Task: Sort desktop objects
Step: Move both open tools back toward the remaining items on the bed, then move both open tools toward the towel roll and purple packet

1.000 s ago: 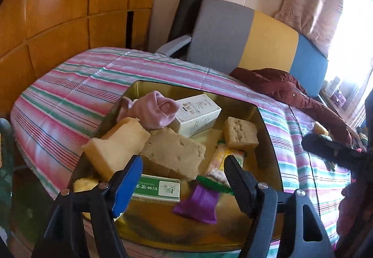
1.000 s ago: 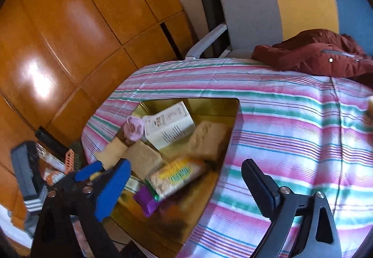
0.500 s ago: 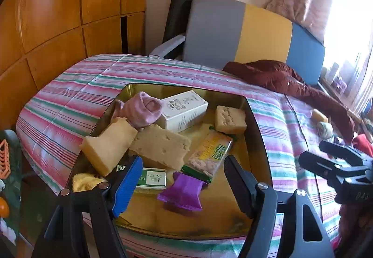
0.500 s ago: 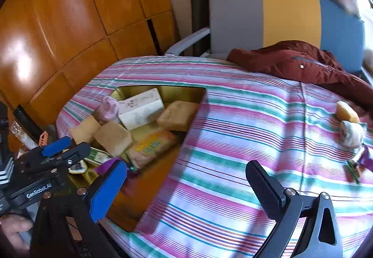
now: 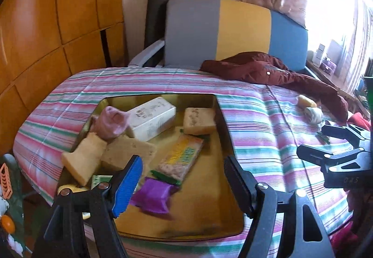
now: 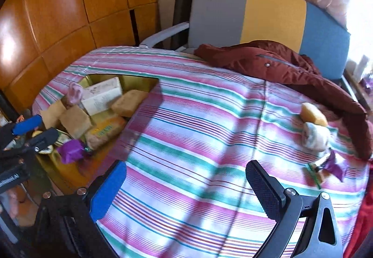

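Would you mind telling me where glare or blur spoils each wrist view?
Left wrist view: the window at upper right is blown out white; the purple packet is smeared by motion. Right wrist view: glare on the wooden panel at left; the striped cloth is blurred.

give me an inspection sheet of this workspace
surface: striped cloth over the table, cut open around a gold tray
job's things: in the tray, white box, pink sock, cracker pack, purple wrapper, tan blocks; loose on the cloth, yellow block, rolled sock, purple scrap
clutter: maroon jacket
grippers: left tool open, empty, above the tray; right tool open, empty, above the cloth
cables: nothing seen
surroundings: tricolour chair, wooden panels
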### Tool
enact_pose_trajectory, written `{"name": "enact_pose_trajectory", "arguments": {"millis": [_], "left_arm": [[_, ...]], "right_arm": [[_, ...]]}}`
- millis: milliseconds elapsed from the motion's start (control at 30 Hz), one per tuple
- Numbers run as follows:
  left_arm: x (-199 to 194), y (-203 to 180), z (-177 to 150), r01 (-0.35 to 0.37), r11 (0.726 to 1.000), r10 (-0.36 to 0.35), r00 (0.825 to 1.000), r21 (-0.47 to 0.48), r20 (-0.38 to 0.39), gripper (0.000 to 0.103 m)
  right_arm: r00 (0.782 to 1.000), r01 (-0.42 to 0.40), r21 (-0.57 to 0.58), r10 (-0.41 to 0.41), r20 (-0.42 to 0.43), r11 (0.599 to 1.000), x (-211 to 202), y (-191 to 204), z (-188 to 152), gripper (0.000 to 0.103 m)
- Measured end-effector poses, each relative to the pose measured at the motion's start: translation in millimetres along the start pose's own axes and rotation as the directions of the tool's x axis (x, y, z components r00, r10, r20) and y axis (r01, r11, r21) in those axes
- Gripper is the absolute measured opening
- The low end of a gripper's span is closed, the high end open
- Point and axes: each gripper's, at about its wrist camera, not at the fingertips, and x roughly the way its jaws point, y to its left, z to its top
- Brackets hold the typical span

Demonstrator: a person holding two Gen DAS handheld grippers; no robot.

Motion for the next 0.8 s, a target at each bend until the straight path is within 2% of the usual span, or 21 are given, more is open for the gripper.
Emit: {"name": "enact_pose_trajectory", "arguments": {"millis": [133, 400, 500, 567, 633, 667, 733, 800], "left_arm": [[2.1, -15.5, 0.9, 0.023, 0.999, -0.023, 1.0, 0.029, -0.003, 0.073], [7.0, -48.2, -0.7, 0.137, 0.988, -0.134, 0.99, 0.071, -0.04, 0.073], [11.1, -57.7, -1.1, 0.171, 0.983, -0.167, 0.984, 0.067, -0.067, 0.073], [12.4, -65.3, -2.5, 0.176, 0.981, -0.17, 0.983, 0.08, -0.072, 0.073], [13.4, -72.4, -3.8, 0.177, 0.979, -0.17, 0.982, 0.097, -0.077, 0.073], [13.8, -77.3, -4.1, 0.176, 0.979, -0.168, 0.983, 0.107, -0.079, 0.073], [15.6, -86.0, -3.9, 0.182, 0.975, -0.172, 0.982, 0.127, -0.083, 0.073], [18.4, -94.9, -3.1, 0.18, 0.973, -0.169, 0.982, 0.145, -0.088, 0.073]], "right_arm": [[0.999, 0.031, 0.032, -0.031, -0.02, 0.999, 1.5, -24.2, -3.4, 0.103], [0.995, 0.078, 0.113, -0.069, -0.077, 0.99, 9.6, -81.8, -4.9, 0.103], [0.993, 0.112, 0.155, -0.105, -0.055, 0.982, 7.6, -108.1, -3.2, 0.103], [0.993, 0.116, 0.234, -0.115, -0.016, 0.965, 1.6, -134.0, -3.3, 0.103], [0.99, 0.124, 0.339, -0.141, 0.026, 0.932, -6.1, -162.3, -8.4, 0.103], [0.986, 0.128, 0.412, -0.161, 0.046, 0.902, -10.4, -179.2, -14.8, 0.103], [0.984, 0.129, 0.562, -0.177, 0.031, 0.817, -13.6, -212.9, -32.6, 0.103], [0.981, 0.148, 0.648, -0.196, 0.002, 0.747, -16.3, -235.5, -44.1, 0.103]]}}
